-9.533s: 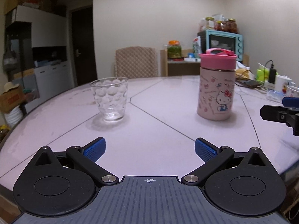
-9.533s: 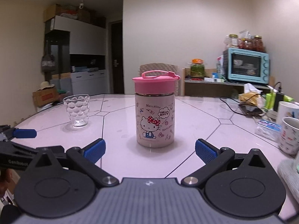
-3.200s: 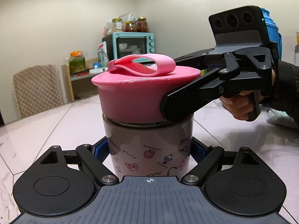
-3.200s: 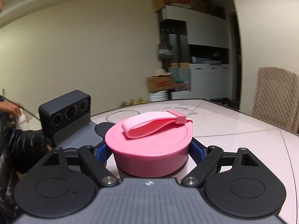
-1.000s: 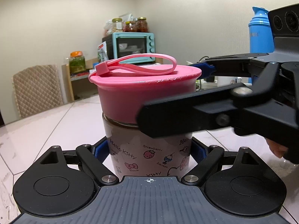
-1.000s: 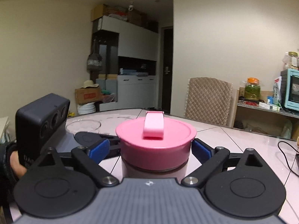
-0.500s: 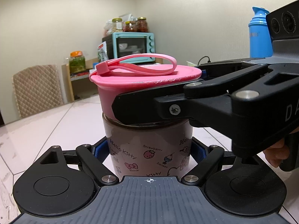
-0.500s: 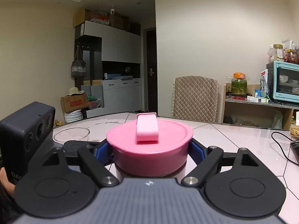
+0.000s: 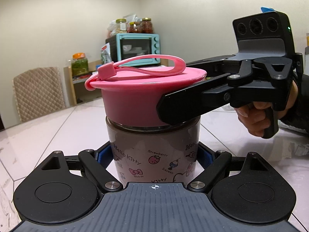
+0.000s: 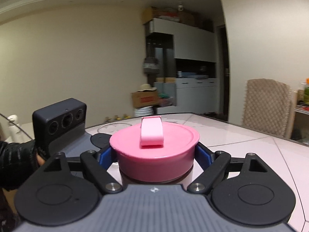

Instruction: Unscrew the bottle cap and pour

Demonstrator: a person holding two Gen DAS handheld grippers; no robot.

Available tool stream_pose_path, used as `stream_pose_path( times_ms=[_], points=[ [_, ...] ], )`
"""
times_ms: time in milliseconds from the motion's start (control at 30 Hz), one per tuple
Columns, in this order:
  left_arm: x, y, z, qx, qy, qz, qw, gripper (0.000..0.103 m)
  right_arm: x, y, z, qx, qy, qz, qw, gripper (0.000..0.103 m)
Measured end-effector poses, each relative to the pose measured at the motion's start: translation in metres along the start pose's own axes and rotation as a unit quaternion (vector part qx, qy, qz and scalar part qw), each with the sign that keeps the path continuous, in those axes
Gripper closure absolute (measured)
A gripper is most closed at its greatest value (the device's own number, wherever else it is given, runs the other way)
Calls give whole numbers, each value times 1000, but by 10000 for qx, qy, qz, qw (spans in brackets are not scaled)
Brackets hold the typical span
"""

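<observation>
A Hello Kitty bottle (image 9: 154,150) stands upright on the white table (image 9: 58,127). My left gripper (image 9: 154,154) is shut on the bottle's body, blue pads on both sides. The pink cap (image 9: 141,98) with its loop strap sits on top. My right gripper (image 10: 154,152) is shut on the pink cap (image 10: 154,150); it also shows in the left wrist view (image 9: 193,100) reaching in from the right. The rim of the drinking glass (image 10: 112,127) shows behind the cap in the right wrist view.
A padded chair (image 9: 38,92) stands at the far table edge. A teal toaster oven (image 9: 135,50) and jars (image 9: 79,65) sit on a shelf behind. Cabinets (image 10: 189,81) and a cardboard box (image 10: 144,98) lie beyond the table.
The right gripper has swung around the bottle's axis with the cap in its grip; the strap knot now points further left. The left gripper and bottle body stay still.
</observation>
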State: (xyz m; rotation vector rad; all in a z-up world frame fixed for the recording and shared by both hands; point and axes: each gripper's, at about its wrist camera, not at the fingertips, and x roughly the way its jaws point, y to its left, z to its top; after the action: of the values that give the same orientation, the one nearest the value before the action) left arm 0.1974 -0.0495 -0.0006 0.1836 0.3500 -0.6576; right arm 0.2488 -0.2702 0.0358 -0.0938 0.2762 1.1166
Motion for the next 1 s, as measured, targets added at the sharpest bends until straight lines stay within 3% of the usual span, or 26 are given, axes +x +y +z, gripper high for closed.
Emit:
stream_pose_path(
  times_ms=[500, 1000],
  points=[
    [1, 1, 1, -4, -1, 0, 10000, 13, -7, 66, 0, 130, -96, -1822, 9831, 7],
    [0, 0, 0, -3, -1, 1, 10000, 13, 7, 80, -4, 457, -426, -2540, 9652, 6]
  ],
)
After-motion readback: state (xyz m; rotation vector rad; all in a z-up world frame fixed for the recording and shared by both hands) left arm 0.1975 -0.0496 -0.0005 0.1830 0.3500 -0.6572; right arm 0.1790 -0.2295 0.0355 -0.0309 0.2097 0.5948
